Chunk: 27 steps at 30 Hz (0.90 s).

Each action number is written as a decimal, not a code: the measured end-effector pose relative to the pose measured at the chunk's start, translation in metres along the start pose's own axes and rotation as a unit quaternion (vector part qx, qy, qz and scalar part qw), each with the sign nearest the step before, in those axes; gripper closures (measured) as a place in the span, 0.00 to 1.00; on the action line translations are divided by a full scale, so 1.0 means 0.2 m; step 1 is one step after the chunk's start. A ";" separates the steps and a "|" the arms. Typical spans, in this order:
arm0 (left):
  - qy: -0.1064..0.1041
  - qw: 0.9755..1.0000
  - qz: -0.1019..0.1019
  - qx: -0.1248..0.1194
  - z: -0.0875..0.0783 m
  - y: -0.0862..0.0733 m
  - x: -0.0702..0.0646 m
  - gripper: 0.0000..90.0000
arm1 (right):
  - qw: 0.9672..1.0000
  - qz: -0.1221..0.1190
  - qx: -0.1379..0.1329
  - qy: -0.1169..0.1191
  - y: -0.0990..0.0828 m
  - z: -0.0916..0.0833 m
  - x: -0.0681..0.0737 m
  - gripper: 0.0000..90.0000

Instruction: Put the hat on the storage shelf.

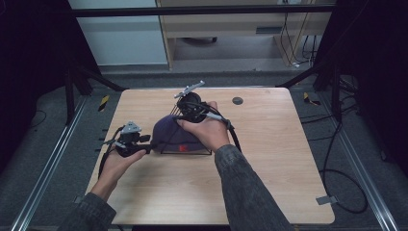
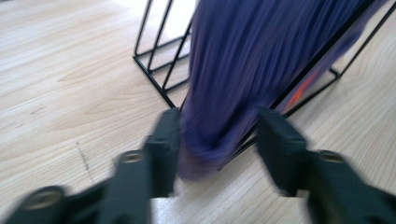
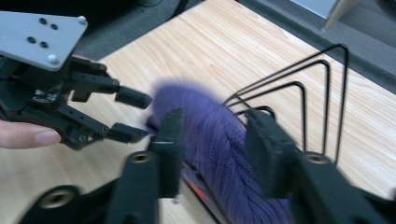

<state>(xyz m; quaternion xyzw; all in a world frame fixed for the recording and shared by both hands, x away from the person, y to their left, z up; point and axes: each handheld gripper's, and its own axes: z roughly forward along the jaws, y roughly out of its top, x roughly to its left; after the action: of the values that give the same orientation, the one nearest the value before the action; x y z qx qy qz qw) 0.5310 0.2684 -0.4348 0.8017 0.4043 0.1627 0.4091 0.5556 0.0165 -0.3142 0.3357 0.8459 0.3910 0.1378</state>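
A purple cap [image 1: 174,136] sits on a black wire rack [image 1: 195,152] mid-surface [image 1: 269,159]. The right gripper view shows knit texture, hidden from above. The left gripper [image 2: 217,135] reaches low, the right gripper [image 3: 215,133] angles down; both pairs of fingers straddle the cap, parted.

A dark purple cap [image 1: 171,134] drapes over a black wire rack [image 1: 192,150] near the middle of the worktop [image 1: 269,159], a little toward its left edge (a red-orange patch shows low on the cap's near side).
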 end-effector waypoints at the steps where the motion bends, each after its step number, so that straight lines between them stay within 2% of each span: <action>1: 0.006 1.000 -0.009 -0.006 -0.01 -0.01 0.00 0.42 | 1.000 -0.001 -0.001 0.004 0.00 -0.01 0.01 0.58; 4: 0.018 0.999 -0.018 -0.019 -0.04 -0.04 -0.01 0.30 | 1.000 -0.004 -0.010 0.000 0.01 -0.03 0.03 0.51; 10: 0.040 0.999 -0.026 -0.009 -0.06 -0.10 -0.03 0.15 | 1.000 -0.007 -0.017 -0.018 -0.01 -0.08 0.04 0.36; 15: 0.050 0.998 -0.025 0.007 -0.04 -0.15 -0.03 0.11 | 0.999 0.001 -0.026 -0.027 -0.03 -0.12 0.01 0.28; 21: 0.048 0.998 -0.037 -0.001 -0.06 -0.18 -0.03 0.08 | 0.998 0.018 -0.037 -0.039 -0.05 -0.18 -0.04 0.21; 27: 0.058 0.997 -0.049 -0.007 -0.09 -0.21 0.01 0.07 | 0.997 0.029 -0.050 -0.055 -0.07 -0.26 -0.10 0.18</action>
<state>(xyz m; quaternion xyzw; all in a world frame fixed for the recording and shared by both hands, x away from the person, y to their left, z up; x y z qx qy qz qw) 0.4992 0.2934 -0.4577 0.7670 0.4651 0.1918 0.3981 0.5368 -0.0336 -0.2913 0.3736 0.8064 0.4173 0.1896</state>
